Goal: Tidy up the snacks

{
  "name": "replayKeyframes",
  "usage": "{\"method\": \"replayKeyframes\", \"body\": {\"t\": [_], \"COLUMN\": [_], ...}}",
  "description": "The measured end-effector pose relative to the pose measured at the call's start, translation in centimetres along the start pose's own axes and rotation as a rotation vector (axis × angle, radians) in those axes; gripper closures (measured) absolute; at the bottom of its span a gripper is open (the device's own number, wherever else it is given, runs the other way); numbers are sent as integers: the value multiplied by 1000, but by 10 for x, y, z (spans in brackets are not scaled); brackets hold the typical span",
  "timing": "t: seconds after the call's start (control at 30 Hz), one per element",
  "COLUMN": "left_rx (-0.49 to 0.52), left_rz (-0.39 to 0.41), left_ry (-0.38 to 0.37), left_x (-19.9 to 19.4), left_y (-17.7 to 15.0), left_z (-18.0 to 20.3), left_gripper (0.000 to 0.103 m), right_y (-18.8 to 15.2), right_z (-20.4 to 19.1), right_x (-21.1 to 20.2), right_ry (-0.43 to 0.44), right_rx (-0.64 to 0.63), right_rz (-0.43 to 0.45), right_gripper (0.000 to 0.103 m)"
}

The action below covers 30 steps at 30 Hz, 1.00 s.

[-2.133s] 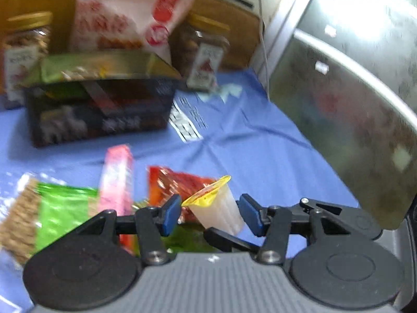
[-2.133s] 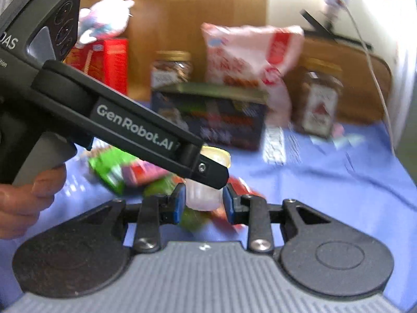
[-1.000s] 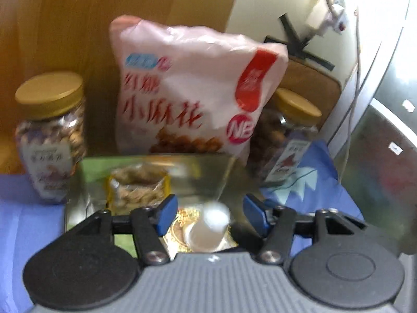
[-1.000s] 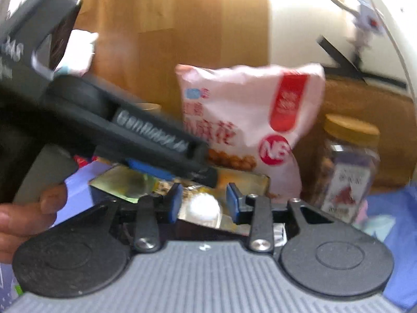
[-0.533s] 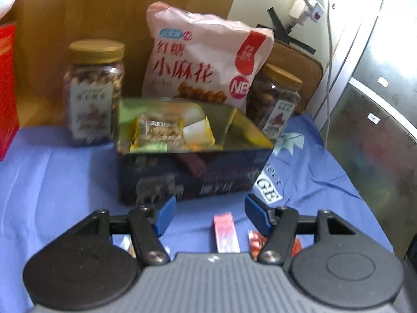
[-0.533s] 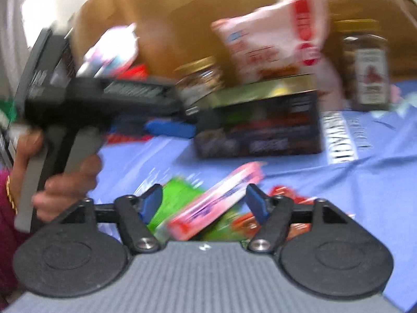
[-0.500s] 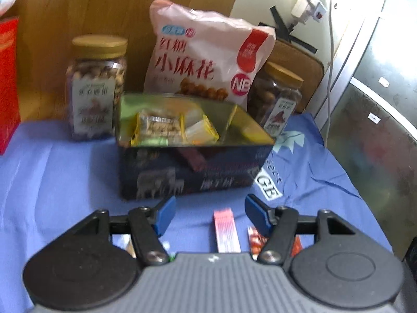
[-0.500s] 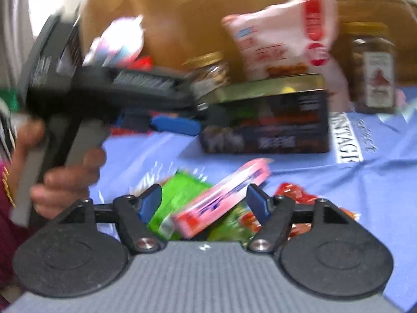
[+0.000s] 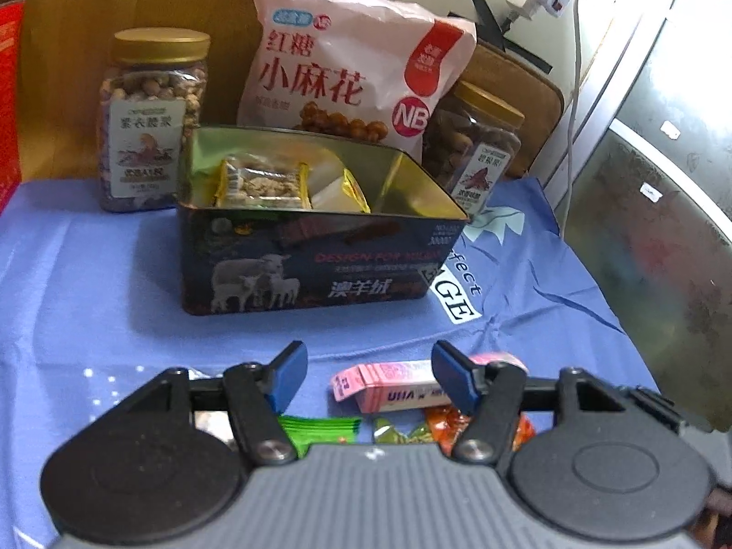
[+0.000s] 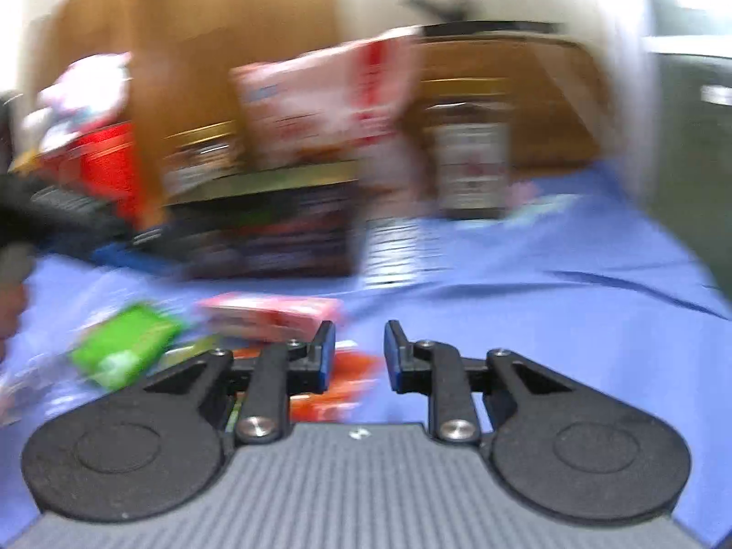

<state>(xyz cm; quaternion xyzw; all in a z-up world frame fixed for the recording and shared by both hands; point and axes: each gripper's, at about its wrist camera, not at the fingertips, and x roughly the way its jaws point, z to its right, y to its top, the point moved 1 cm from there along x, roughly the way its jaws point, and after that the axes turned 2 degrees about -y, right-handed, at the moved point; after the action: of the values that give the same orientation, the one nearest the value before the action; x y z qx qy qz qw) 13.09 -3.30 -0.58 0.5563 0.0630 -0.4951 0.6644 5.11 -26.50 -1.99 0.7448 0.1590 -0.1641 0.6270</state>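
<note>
An open dark tin [image 9: 315, 270] with sheep on its front stands on the blue cloth and holds a yellow nut bar [image 9: 261, 185] and other small packs. My left gripper [image 9: 368, 373] is open and empty, in front of the tin and above a pink box [image 9: 389, 386], a green packet [image 9: 320, 427] and an orange packet [image 9: 457, 421]. My right gripper [image 10: 356, 354] is partly open and empty, low over the cloth beside the pink box [image 10: 270, 315], green packet [image 10: 123, 343] and orange packet [image 10: 352, 379]. The right wrist view is blurred.
Behind the tin stand a pink snack bag [image 9: 352, 73] and two gold-lidded jars [image 9: 151, 119] [image 9: 476, 146]. A red box [image 9: 9, 100] is at the far left. A metal cabinet [image 9: 659, 210] borders the right side. The left gripper's body [image 10: 59, 224] shows at left.
The jelly cup once between my right fingers was dropped into the tin. Both grippers pulled back from the tin toward the loose snacks. My right jaws have narrowed and swung right.
</note>
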Motion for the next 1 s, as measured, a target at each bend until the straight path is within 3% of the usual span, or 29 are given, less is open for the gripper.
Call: {"method": "replayKeyframes", "body": {"t": [0.1,0.23,0.4,0.6,0.7,0.83,1.0], "left_rx": [11,-5,-22,-87,-76,-25,-13], "left_rz": [-15,-42,-71,-124,-124,-113,-18], "left_ry": [11,18,25,-12,3,62,33], "left_x": [10,22,34,50,56,52,19], "left_y": [0,3,6,7,2,-3,12], "left_z": [3,1,-2,-4,3,15,22], "left_gripper": [39,39,39,39,51,55,55], "right_y": [-1,-1,15,26,21,19,42], "right_z": [14,8,-5,-15,-22,-30,-40], "right_x": [-6,6,31,71,90,76,46], "right_ry": [46,103,181,209,236,192,182], "right_rx": [51,35,-37,-168,-195,-216,-232], "right_rz": [13,-23,-65,-126,-186,-112,46], "right_gripper": [74,52,49,44,48,54,58]}}
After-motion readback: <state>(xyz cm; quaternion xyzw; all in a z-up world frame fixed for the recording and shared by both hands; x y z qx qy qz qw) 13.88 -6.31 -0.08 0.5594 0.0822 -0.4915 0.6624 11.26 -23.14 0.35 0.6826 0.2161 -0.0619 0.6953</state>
